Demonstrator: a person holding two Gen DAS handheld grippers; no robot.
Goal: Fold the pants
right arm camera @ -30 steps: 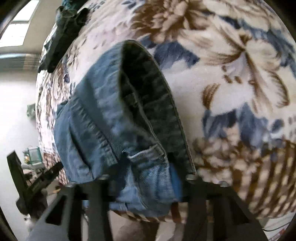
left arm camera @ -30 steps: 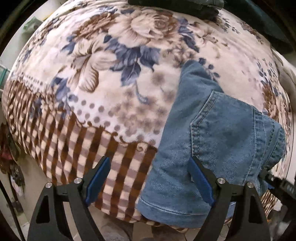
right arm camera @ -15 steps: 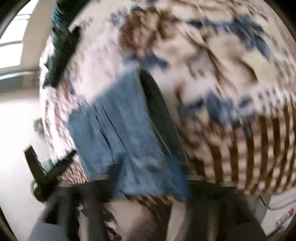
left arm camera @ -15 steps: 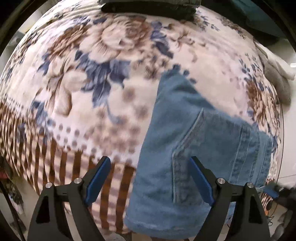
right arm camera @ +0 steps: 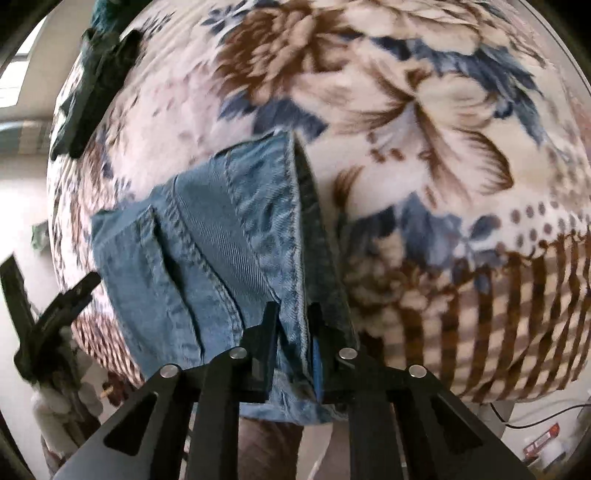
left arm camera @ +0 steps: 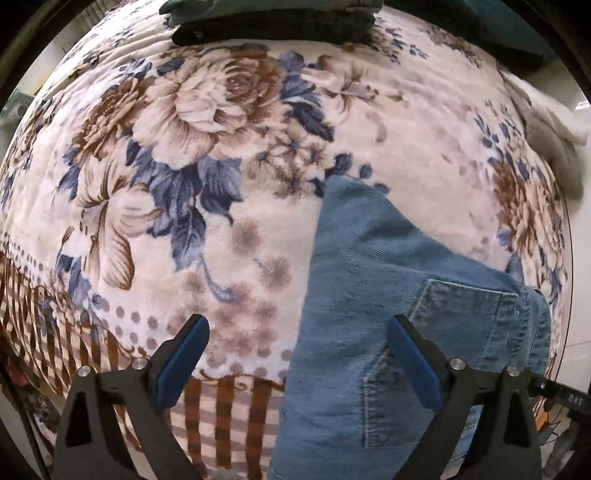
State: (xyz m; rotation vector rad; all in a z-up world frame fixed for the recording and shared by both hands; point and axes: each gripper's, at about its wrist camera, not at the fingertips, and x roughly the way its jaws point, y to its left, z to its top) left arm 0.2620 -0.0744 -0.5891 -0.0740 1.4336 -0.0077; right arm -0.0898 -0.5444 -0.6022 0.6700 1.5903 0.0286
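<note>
Folded blue denim pants [left arm camera: 388, 332] lie on a floral blanket [left arm camera: 207, 155] near the bed's front edge, back pocket up. My left gripper [left arm camera: 297, 328] points down over them and is opening wide. One finger is above the denim and the other above the blanket, with nothing pinched between them. In the right wrist view the pants [right arm camera: 207, 236] have a raised folded edge. My right gripper [right arm camera: 293, 314] is closing on that edge, and both pads press the denim seam.
A pile of dark folded clothes [left arm camera: 273, 22] sits at the far side of the bed, and shows again as a dark garment [right arm camera: 92, 85]. A grey-white cloth [left arm camera: 550, 122] lies at the right edge. The blanket's striped border [left arm camera: 229, 417] drops off at the front.
The left gripper has slid sideways over the bed and its jaws stand wider. The right gripper let go of a thick bunch of denim, swung, and closed narrowly on the pants' folded edge.
</note>
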